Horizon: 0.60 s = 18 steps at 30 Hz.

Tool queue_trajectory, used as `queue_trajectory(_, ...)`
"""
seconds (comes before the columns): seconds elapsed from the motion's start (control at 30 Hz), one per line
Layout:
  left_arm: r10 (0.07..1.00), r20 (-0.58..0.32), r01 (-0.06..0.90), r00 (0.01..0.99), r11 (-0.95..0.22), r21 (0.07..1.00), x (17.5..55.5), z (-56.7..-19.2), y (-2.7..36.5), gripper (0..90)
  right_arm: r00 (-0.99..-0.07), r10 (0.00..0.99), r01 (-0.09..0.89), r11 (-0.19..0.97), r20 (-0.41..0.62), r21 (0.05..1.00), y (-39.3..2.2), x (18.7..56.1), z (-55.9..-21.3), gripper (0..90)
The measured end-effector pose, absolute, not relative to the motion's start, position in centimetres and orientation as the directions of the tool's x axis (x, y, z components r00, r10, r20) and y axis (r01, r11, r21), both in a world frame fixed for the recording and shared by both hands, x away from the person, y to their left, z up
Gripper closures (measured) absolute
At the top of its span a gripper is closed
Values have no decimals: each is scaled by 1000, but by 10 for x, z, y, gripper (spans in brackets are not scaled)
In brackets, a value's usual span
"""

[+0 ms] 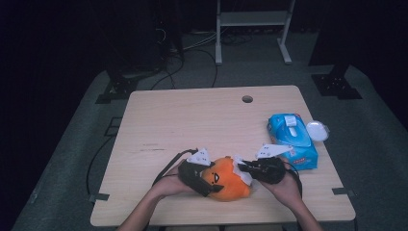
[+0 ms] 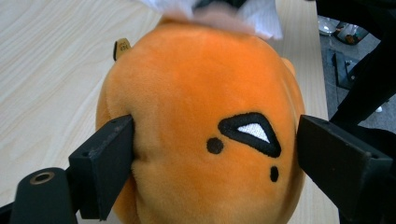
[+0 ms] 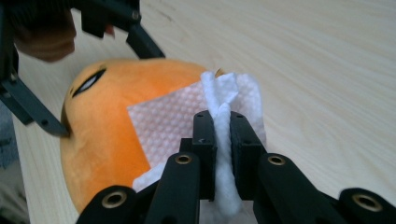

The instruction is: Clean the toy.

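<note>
Wiping is the step in hand. High view: I see one orange plush (image 1: pixel 226 183) near the counter (image 1: pixel 192 120) front edge, one blue wipe pack (image 1: pixel 292 139). Left gripper view: left tool (image 2: pixel 212 149) clamps the plush. Right gripper view: right tool (image 3: pixel 222 140) pinches one white wipe (image 3: pixel 177 121) against it; next, I judge, a steady drag across.

The wipe (image 2: pixel 219 11) is blurred and cut off by the left gripper view's top edge.

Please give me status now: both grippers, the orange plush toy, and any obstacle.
Left gripper clamps orange plush toy. Right gripper shut on white wipe, laid on the toy. Blue wipes pack sits apart; nothing in the way.
</note>
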<state>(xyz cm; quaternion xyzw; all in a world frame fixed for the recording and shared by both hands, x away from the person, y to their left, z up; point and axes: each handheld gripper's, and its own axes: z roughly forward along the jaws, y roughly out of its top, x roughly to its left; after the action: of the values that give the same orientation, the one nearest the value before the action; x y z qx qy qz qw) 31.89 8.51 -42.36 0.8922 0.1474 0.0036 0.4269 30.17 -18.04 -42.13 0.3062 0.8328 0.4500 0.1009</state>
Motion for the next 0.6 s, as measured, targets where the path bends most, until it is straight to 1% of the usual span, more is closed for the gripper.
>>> queue_trajectory(0.1, 317, -174, 330, 932, -550, 767, 325, -422, 86, 59, -826, 553, 398, 442, 105, 804, -178, 298, -421, 818)
queue_trajectory(0.17, 314, -184, 338, 931, -559, 757, 327, -426, 82, 19, -862, 495, 371, 470, 108, 801, -175, 294, -420, 819)
queue_trajectory(0.27, 304, -190, 337, 933, -561, 756, 328, -432, 79, 5, -874, 480, 349, 502, 81, 791, -171, 290, -419, 818)
queue_trajectory(0.3, 299, -187, 332, 936, -567, 754, 327, -433, 79, 26, -871, 484, 354, 494, 88, 794, -173, 291, -420, 816)
queue_trajectory(0.33, 298, -173, 320, 939, -569, 758, 327, -433, 80, 69, -866, 491, 364, 485, 97, 795, -174, 293, -420, 816)
queue_trajectory(0.4, 311, -148, 307, 939, -560, 770, 326, -430, 82, 227, -845, 524, 385, 455, 109, 803, -177, 296, -421, 817)
queue_trajectory(0.47, 324, -120, 284, 938, -525, 803, 324, -427, 82, 334, -822, 558, 401, 425, 114, 812, -179, 298, -419, 817)
queue_trajectory(0.53, 333, -89, 258, 939, -507, 822, 323, -425, 81, 379, -803, 587, 401, 411, 99, 818, -180, 300, -416, 817)
queue_trajectory(0.6, 360, -34, 220, 932, -491, 843, 322, -422, 79, 390, -788, 609, 399, 391, 92, 830, -181, 303, -412, 819)
